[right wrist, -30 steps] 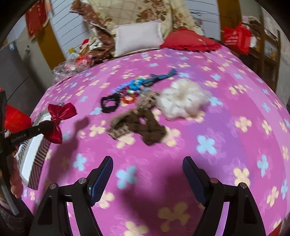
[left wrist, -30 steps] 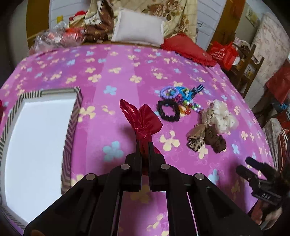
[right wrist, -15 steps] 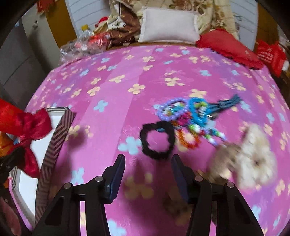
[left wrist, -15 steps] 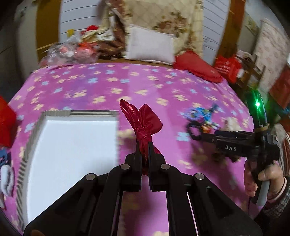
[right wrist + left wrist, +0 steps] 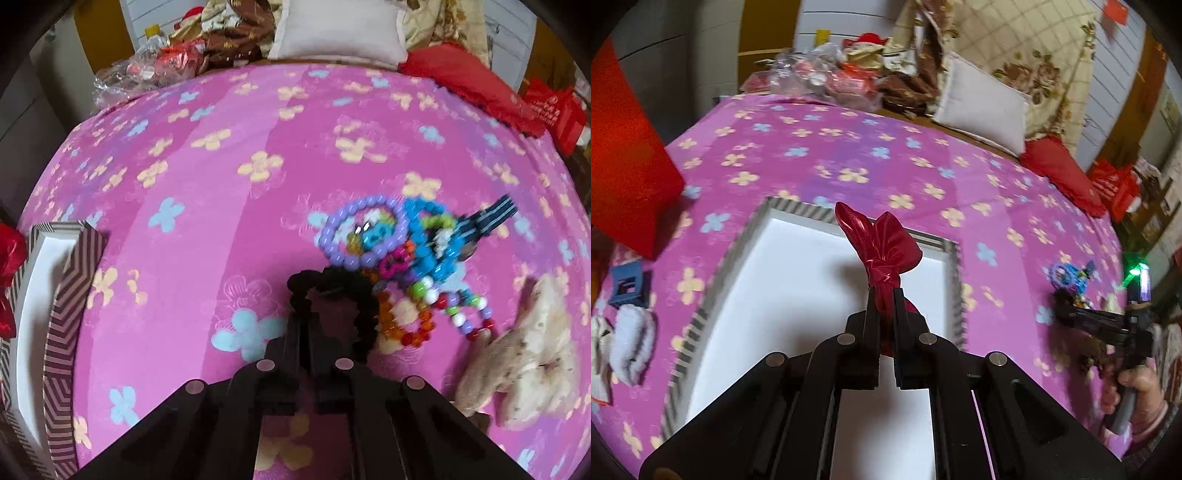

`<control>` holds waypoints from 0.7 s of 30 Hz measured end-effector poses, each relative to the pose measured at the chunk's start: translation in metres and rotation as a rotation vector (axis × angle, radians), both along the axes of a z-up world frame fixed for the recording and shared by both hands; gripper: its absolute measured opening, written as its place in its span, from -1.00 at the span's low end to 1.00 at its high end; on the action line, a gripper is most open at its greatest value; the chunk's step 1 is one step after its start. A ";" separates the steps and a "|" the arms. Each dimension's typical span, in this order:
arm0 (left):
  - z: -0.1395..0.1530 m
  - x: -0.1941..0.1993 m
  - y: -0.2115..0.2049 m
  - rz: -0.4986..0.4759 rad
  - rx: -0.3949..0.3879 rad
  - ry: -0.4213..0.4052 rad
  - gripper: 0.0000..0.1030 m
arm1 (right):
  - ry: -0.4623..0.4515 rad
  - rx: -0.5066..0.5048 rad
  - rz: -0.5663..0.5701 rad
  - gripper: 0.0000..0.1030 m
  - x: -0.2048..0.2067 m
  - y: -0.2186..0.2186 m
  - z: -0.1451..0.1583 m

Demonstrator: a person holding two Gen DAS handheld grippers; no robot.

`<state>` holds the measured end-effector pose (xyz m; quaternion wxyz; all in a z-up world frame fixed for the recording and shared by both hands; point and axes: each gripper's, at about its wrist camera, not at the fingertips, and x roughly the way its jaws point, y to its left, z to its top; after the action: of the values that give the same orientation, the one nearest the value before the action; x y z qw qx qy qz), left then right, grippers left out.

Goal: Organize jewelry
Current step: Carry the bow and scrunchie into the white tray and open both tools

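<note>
Left gripper clamps shiny red satin bow above white striped-rim box.
Right gripper pinches black fabric scrunchie.

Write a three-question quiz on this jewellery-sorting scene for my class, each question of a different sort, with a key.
1. True or false: the left gripper is shut on the shiny red fabric bow.
2. Multiple choice: the red bow is held above which thing? A. the white pillow B. the white-lined box with a striped rim C. the red cushion
3. Fill in: the right gripper has closed on the ______ scrunchie, beside the purple bead bracelet.

Key: 1 true; 2 B; 3 black.
</note>
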<state>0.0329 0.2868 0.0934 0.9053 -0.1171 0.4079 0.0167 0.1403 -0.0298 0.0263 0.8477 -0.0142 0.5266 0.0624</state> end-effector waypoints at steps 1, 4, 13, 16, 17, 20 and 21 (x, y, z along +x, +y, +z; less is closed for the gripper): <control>0.001 -0.001 0.004 0.021 0.026 0.000 -0.93 | -0.012 0.005 0.003 -0.94 -0.003 0.001 0.008; 0.005 0.003 0.019 0.062 0.065 -0.002 -0.93 | -0.045 0.049 0.019 -0.94 -0.013 0.008 0.033; 0.002 0.028 0.070 0.174 0.062 0.005 -0.93 | -0.078 0.217 0.252 -0.94 -0.036 0.121 0.108; -0.012 0.034 0.076 0.163 0.045 0.045 -0.93 | -0.037 0.237 0.317 -0.93 -0.032 0.175 0.100; -0.016 0.035 0.078 0.158 0.032 0.058 -0.93 | -0.029 0.236 0.329 -0.93 -0.030 0.187 0.095; -0.029 0.038 0.088 0.162 -0.023 0.089 -0.93 | 0.051 0.316 0.364 -0.93 -0.016 0.227 0.072; -0.030 0.038 0.090 0.169 -0.030 0.093 -0.93 | 0.078 0.356 0.369 -0.93 -0.011 0.237 0.064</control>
<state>0.0707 0.3770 0.0638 0.8790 -0.1638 0.4382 0.0924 0.1297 0.2075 0.0901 0.7903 0.0420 0.5280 0.3081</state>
